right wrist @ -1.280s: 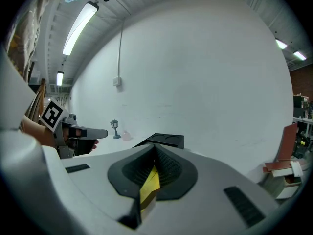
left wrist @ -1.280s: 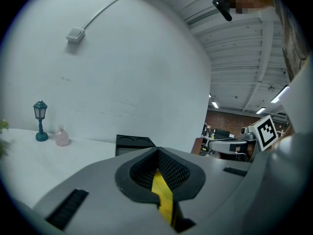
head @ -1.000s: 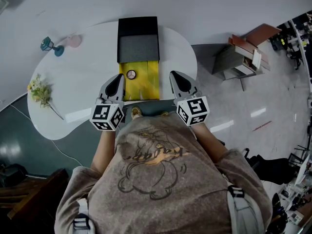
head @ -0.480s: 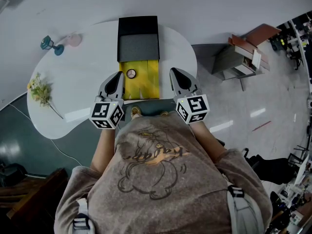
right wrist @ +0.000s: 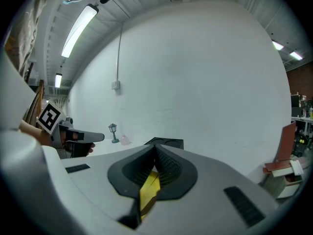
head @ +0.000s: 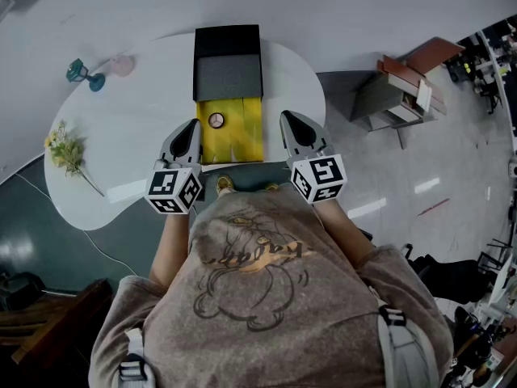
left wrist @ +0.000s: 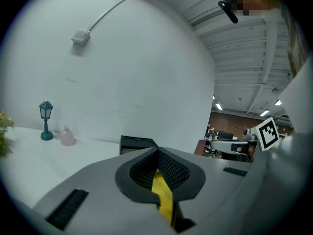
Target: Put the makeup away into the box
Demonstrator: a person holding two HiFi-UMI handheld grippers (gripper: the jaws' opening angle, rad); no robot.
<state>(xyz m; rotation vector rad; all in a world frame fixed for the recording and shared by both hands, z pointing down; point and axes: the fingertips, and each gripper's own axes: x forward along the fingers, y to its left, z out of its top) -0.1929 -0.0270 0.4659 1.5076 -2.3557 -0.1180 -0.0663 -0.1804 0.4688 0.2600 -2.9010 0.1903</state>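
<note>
Counter: the white kidney-shaped counter [head: 121, 160] carries the task's things at its middle, straight ahead of the person, so both of my grippers reach them equally.
Black box: the black rectangular box with a grey inner face [head: 228, 78] lies towards the far edge. The gripper views show round recesses in it, which I judge are seats for makeup.
Yellow panel: a glossy yellow flat panel [head: 242, 132] touches the box's near side. I cannot tell whether it belongs to the box.
Left gripper: the left gripper [head: 194, 126] hovers just left of the panel, pointing away from the person and slightly down, jaws closed on nothing.
Right gripper: the right gripper [head: 287, 120] mirrors it just right of the panel, jaws pressed together, empty. I read both as flanking the work.
Makeup: a small round compact with a dark rim [head: 216, 120] lies on the panel's far left corner, near the left gripper's tip but apart from it. Whether that counts as put away, I cannot settle.
</note>
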